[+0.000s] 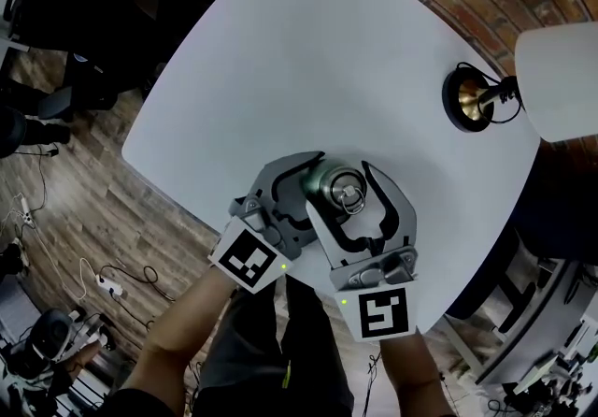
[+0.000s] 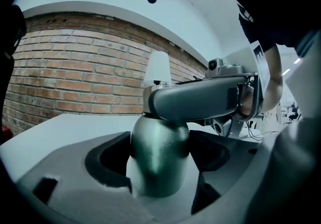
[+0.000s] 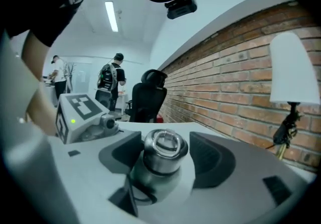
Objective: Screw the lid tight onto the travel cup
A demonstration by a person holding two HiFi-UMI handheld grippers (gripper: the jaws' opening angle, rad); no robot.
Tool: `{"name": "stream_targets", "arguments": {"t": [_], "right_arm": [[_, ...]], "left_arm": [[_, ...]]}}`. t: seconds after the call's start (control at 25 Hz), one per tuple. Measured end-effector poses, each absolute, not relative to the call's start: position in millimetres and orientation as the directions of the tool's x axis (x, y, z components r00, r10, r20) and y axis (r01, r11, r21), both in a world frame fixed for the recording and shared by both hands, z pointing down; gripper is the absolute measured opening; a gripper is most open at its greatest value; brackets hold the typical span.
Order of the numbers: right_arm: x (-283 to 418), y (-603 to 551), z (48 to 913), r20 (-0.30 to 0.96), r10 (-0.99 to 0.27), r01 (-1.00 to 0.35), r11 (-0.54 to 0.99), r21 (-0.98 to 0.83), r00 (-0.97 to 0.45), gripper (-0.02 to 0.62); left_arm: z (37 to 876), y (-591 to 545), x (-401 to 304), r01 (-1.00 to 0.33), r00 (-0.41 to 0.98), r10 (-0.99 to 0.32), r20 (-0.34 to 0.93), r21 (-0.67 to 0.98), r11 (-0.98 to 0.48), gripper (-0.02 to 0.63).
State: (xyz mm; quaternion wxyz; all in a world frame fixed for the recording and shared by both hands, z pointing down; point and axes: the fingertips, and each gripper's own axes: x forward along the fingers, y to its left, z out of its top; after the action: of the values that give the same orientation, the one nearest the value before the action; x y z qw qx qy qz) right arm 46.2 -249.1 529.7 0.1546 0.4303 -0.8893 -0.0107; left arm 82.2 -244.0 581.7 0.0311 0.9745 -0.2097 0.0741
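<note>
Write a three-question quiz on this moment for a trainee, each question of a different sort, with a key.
1. True or false: the right gripper is clamped tight on the lid.
2. Which thing does the left gripper grip? A: the travel cup, by its body. B: the lid's ring. C: a cable.
3. Fill the gap: at the far edge of the table stands a ____ with a white shade.

Key
1. False: its jaws stand either side of the lid with gaps showing.
2. A
3. lamp
</note>
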Motion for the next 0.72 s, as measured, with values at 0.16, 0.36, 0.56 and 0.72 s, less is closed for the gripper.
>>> {"name": "stream_targets", "arguments": {"t": [0.16,0.36,0.56,0.72], "right_arm": [[47,-237,523,0.301,-0.58,-0.562,0.813,0.155,-0.757,0.284],[54,-242,519,0.299,-0.487,-0.475,0.872,0.117,-0.821,0.287],[44,-238,525,0.285,-0.442,-0.441,0.895,0.071,-0.851,0.287],[47,-245,528,0.28,-0.48,-0.488,0.872,0.048,-0.831,0.267]], "left_arm": [[582,-244,83,-0.414,0.901,-0.404,0.155,0.035,-0.91,0.354],[581,-243,81,-0.415,0.901,-0.405,0.155,0.036,-0.909,0.354],[581,-243,83,-0.413,0.902,-0.403,0.155,0.035,-0.91,0.354],[581,-244,82,-0.413,0.902,-0.404,0.151,0.031,-0.91,0.354]]}}
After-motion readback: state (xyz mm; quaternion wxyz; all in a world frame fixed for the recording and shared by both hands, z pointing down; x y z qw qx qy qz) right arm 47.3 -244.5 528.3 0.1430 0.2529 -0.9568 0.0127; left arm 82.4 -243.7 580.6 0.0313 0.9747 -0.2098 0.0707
